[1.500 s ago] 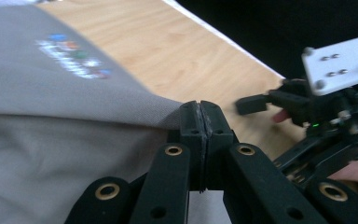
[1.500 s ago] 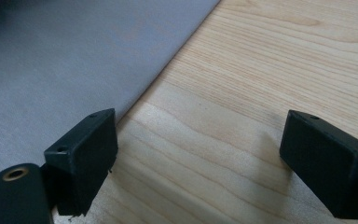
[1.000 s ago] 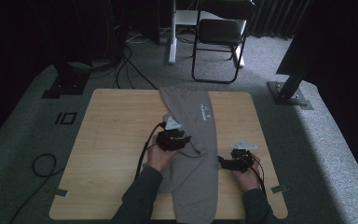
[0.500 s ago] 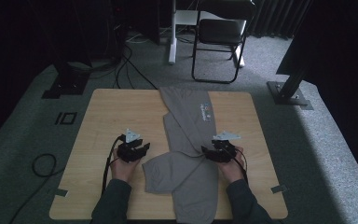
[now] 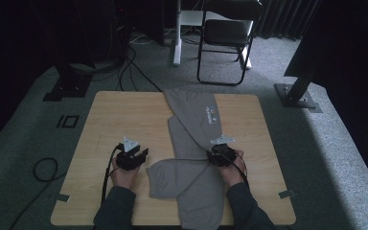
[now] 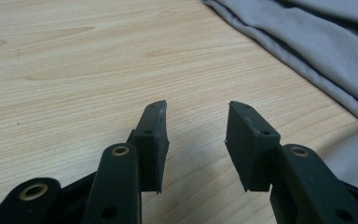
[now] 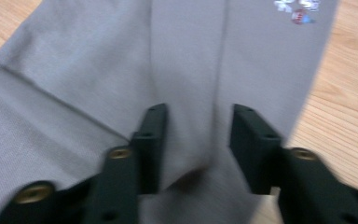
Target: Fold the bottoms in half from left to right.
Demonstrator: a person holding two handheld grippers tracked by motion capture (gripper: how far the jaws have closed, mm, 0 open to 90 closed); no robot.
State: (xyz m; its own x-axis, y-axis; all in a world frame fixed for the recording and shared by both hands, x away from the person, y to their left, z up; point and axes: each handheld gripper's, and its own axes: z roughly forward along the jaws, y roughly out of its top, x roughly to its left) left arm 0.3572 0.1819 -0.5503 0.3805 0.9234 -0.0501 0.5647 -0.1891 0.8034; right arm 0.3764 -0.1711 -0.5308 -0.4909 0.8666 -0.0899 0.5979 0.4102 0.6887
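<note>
Folding grey trousers (image 5: 191,143) laid lengthwise down the middle of the wooden surface (image 5: 120,120), one leg end turned over toward the left.
Soft, light and limp, the cloth will sag and slide on itself, so a pinch through a doubled edge or fold looks surest. The right gripper (image 5: 219,154) sits low on the trousers' right edge, its jaws just closing with a ridge of fabric (image 7: 191,154) between them, not yet clearly pinched. The left gripper (image 5: 136,155) hovers over bare wood just left of the folded leg, jaws apart and empty.
</note>
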